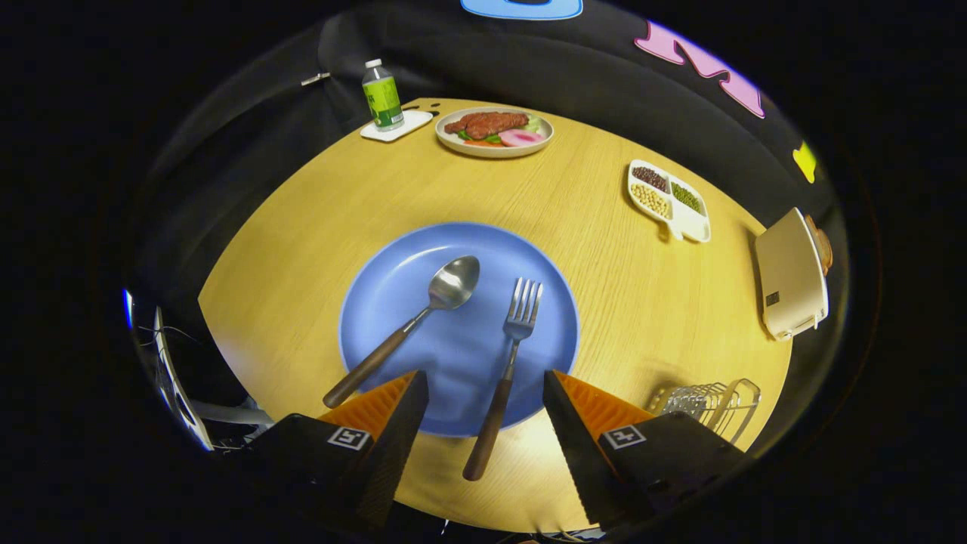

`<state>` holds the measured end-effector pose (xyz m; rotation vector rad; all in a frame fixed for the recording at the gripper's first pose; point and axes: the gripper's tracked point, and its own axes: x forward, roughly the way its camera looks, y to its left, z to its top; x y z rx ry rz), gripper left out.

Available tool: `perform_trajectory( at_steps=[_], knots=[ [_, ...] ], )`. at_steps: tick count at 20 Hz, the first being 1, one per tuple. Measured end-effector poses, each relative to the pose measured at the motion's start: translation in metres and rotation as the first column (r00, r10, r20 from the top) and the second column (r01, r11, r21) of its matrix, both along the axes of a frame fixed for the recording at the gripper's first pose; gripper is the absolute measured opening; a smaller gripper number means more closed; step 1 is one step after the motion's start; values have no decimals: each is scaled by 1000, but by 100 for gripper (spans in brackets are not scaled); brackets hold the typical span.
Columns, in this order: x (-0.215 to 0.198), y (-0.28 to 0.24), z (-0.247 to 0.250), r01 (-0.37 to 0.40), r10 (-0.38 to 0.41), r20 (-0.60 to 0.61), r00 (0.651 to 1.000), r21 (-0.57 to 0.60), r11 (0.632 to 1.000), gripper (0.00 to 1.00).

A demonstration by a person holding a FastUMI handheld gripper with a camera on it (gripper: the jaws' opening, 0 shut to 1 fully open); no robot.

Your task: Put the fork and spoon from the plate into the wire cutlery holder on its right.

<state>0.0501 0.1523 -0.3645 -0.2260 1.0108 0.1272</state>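
1. My gripper [485, 378] sits above the near edge of the table [604, 227], fingers spread wide, nothing between the pads. I see both orange-faced fingers [378, 404] tapering forward toward the plate.

2. Blue plate [393, 302] lies just ahead of the fingers, its near rim running between the two fingertips.

3. Fork [508, 363] lies on the plate's right half, tines pointing away from me. Its brown handle runs back over the near rim and off the plate onto the wood, ending in the gap between my fingers. It touches neither finger as far as I can tell.

4. Spoon [423, 310] lies on the plate's left half, bowl up toward the centre, handle slanting back and to the left. The handle end overhangs the rim just beside my left fingertip.

5. Fork and spoon are apart, not crossing.

6. Wire cutlery holder [714, 404] stands on the table to the right of the plate, close to my right finger and near the table's edge. I can't make out anything in it.

7. Further out: a divided white dish [675, 219] holding beans, right of the plate and beyond it; a round plate of food [494, 133] at the far side; a green-labelled bottle [381, 97] standing on a white coaster [396, 127] beside it.

8. A cream-coloured appliance [789, 276] sits at the right edge of the table, well apart from the plate.
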Motion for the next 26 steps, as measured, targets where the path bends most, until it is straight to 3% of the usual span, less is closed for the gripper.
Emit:
perform_trajectory(
  at_steps=[4,8,9,10,11,17,21,26],
  knots=[
    [0,3,-21,23,-23,-69,997,-10,1000,83],
    [-1,-4,-35,112,-112,-128,985,-8,994,43],
    [1,-5,-38,124,-123,-125,984,1,992,27],
    [2,-11,-33,143,-142,-117,983,-3,990,28],
    [5,-7,-33,151,-146,-128,981,28,988,16],
    [-5,-4,-17,148,-121,-170,978,151,977,6],
    [-24,-16,26,145,-117,-155,981,185,972,6],
    [-65,-67,89,94,-74,-153,985,132,987,6]
  ],
)
